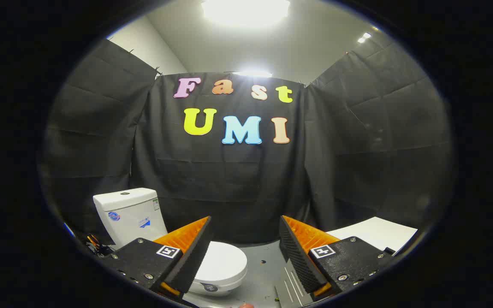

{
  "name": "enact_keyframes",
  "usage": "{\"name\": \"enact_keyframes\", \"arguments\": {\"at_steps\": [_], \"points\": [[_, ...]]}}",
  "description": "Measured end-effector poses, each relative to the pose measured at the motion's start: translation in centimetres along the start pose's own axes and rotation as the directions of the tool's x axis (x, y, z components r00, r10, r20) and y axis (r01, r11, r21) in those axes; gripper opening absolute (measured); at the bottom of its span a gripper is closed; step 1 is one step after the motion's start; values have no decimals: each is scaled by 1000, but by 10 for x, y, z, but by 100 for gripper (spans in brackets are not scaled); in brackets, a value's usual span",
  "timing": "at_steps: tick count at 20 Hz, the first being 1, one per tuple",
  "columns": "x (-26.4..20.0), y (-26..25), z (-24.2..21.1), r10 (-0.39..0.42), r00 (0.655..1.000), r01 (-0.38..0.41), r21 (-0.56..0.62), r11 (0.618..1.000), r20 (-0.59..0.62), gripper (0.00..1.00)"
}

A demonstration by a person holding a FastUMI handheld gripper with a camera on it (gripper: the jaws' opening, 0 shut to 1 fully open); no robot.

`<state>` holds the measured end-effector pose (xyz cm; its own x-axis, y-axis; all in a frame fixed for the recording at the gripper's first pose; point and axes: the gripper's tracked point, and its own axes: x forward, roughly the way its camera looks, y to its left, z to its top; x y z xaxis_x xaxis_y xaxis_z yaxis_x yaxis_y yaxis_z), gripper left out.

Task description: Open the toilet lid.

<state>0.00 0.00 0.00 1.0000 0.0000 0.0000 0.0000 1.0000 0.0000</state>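
Claw [245, 244] wide open, holding nothing.
Toilet [144, 231] stands at lower left of the frame, its lid [223, 261] closed, partly behind the left finger.

gripper [244, 248] | our two fingers stand wide apart, jaws gaping | nothing sits between the pads | we hold it level, pointing forward, both fingers [191, 252] reaching in from below at equal height
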Motion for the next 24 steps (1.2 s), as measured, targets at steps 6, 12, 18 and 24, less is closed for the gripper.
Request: {"name": "enact_keyframes", "arguments": {"at_steps": [6,12,18,24], "points": [[0,-4,-3,5,1000,-6,65,998,8,95],[-2,-9,-4,-2,1000,2,74,997,6,95],[0,-7,-7,2,1000,-2,64,998,5,95],[2,2,-10,21,1000,-21,63,998,1,95]]}}
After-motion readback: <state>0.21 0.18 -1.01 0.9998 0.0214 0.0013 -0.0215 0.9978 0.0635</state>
